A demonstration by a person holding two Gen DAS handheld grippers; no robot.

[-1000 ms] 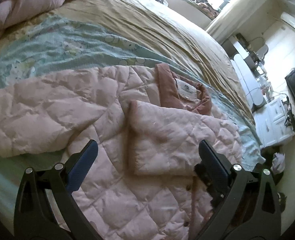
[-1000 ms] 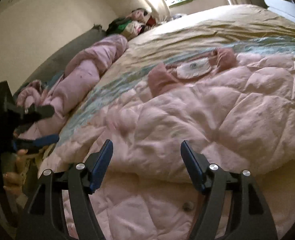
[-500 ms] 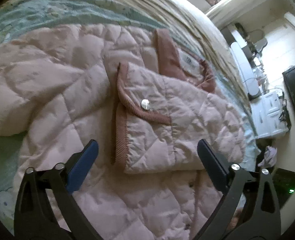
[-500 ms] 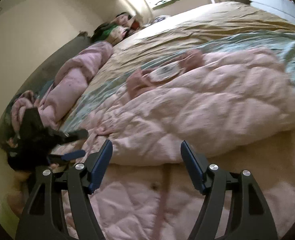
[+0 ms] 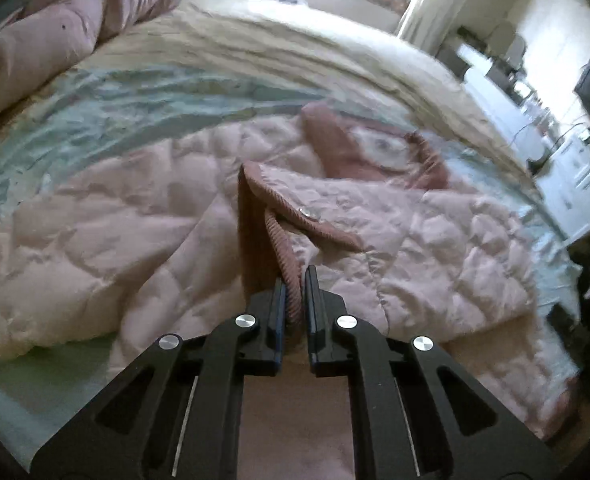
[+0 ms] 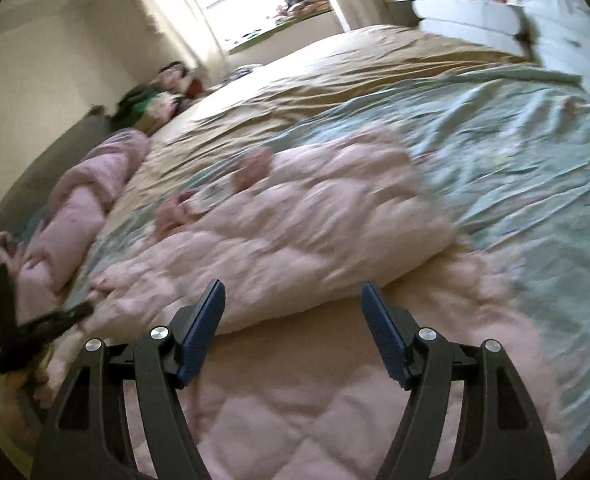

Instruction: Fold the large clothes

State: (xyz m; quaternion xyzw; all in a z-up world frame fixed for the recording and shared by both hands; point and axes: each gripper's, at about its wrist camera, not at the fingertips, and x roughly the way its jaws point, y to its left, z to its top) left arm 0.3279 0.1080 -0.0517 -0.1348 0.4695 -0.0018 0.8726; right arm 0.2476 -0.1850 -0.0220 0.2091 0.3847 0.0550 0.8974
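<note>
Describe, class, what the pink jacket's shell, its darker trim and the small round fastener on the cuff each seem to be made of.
Jacket shell: looks like thin matte padded fabric, likely synthetic; quilted diamond stitching puffs between seams.
Trim: ribbed, corduroy-like cloth; fine parallel ridges show where the left claw pinches it.
Fastener: seemingly a metal snap; small, round, with a silvery glint. Plastic cannot be ruled out.

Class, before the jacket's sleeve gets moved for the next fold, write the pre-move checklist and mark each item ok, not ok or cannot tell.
1. Left tongs shut on the ribbed cuff, having just closed: ok.
2. Only the cuff pinched, nothing beneath: cannot tell.
3. Right tongs open, empty: ok.
4. Jacket lies on the bed: ok.
5. Collar flat: not ok, it's rumpled.
</note>
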